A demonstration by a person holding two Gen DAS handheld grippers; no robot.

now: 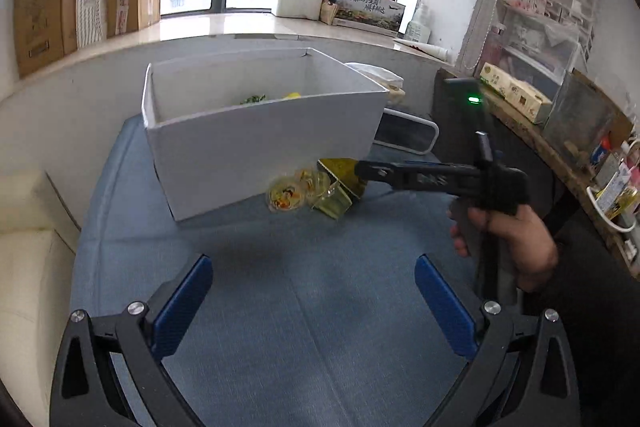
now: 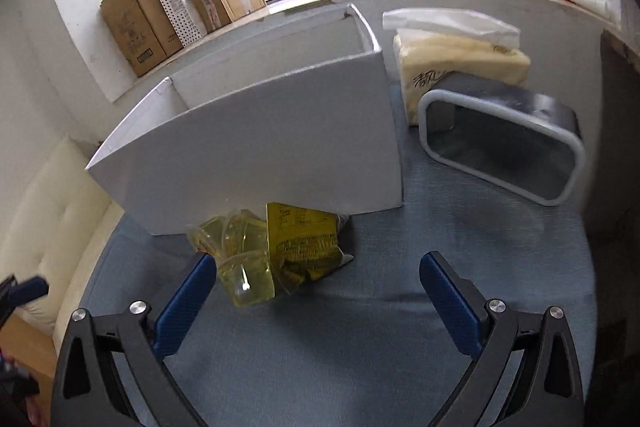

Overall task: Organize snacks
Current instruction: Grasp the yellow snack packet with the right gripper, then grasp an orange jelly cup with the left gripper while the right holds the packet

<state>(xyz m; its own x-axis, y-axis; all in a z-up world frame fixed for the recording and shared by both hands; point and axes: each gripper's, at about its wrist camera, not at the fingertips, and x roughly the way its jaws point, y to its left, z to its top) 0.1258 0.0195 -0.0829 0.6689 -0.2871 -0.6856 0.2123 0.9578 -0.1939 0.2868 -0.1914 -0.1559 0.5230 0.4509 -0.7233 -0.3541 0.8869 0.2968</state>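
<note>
A white open box (image 1: 260,143) stands on the blue cloth. At the foot of its front wall lie clear jelly cups (image 1: 286,195) and a yellow snack packet (image 1: 340,173). In the right wrist view the jelly cups (image 2: 244,267) and the yellow packet (image 2: 300,239) lie just ahead of my open right gripper (image 2: 318,287), close to its left finger. From the left wrist view the right gripper (image 1: 360,170) reaches in from the right, its tip at the packet. My left gripper (image 1: 314,291) hangs open over bare cloth, well short of the snacks. Green and yellow items (image 1: 256,99) show inside the box.
A grey rimmed container (image 2: 500,147) lies on its side right of the box, with a tissue pack (image 2: 452,67) behind it. Cardboard boxes (image 2: 136,23) line the window sill. A cream cushion (image 1: 28,267) borders the cloth on the left, and a cluttered shelf (image 1: 560,131) on the right.
</note>
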